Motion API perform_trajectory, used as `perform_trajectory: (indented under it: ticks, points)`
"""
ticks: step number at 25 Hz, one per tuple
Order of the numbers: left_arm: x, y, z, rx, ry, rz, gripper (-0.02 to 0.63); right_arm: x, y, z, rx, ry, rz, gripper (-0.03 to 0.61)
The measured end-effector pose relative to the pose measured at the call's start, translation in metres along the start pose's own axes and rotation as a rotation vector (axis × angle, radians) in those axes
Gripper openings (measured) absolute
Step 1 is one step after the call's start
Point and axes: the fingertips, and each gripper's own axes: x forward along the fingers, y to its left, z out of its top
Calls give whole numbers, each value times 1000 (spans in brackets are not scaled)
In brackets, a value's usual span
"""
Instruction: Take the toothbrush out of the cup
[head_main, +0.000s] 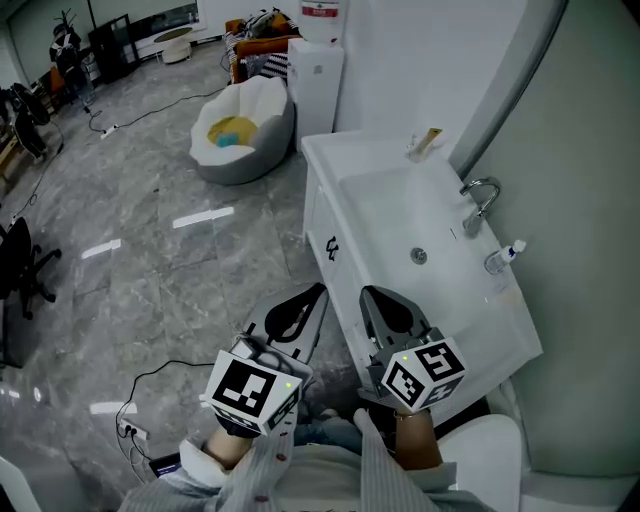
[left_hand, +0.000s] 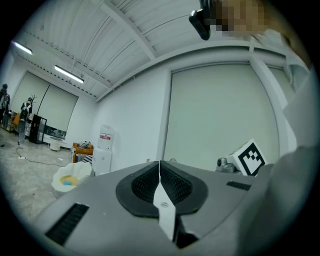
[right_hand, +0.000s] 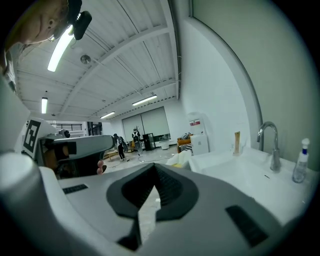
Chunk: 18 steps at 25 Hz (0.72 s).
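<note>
While the person is standing by the sink (head_main: 335, 165) in the head view, the left gripper (head_main: 320, 290) and right gripper (head_main: 366, 292) are hanging side by side close to the body. The toothbrush (head_main: 431, 139) is sitting tilted in a pale cup (head_main: 416, 154) on the sink's far corner, well apart from both. In the left gripper view, the jaws are pressing together and gripping nothing. In the right gripper view, the jaws are also meeting with nothing between them. The toothbrush (right_hand: 237, 141) is showing far off, left of the faucet (right_hand: 270, 145).
</note>
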Motion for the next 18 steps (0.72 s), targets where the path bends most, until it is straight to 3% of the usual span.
perform_trajectory:
  ticks: [7,18]
  points:
    - [-17,55,3,32,-10,52,21,43,10,-4,18,-22,4,11]
    - [-10,121,-1,-9,2,101,21,115,20,-11,21,53,50,11]
